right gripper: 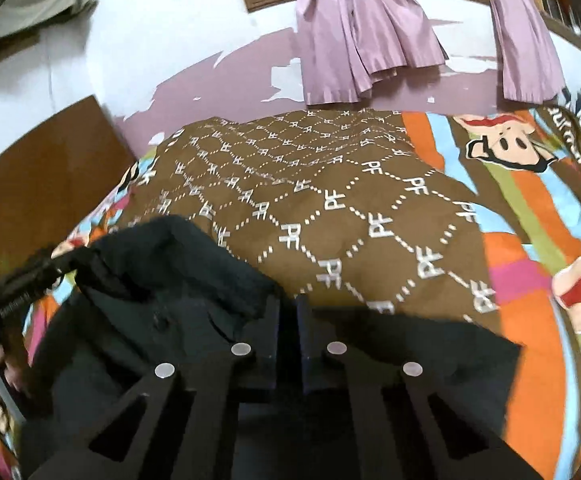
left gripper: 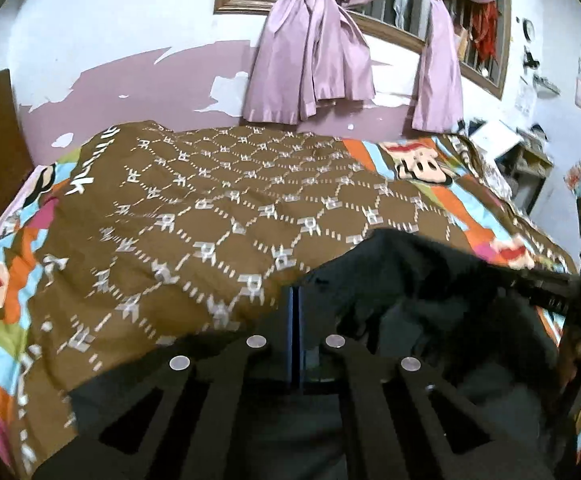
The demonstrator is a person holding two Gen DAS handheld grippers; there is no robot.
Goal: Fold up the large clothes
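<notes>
Jaws of my left gripper [left gripper: 295, 312] sit closed at the dark garment's [left gripper: 430, 280] edge. My right gripper [right gripper: 288, 320] pinches its collar edge on the bedspread [right gripper: 370, 200].

Garment: black shirt [right gripper: 178, 320], dark fabric w/ button placket and collar visible. State: rumpled, partly bunched, not flat. Location: near edge of bed, on brown patterned bedspread [right gripper: 330, 208]. Far edge of shirt raised in a loose ridge; right portion lies flatter.
</notes>
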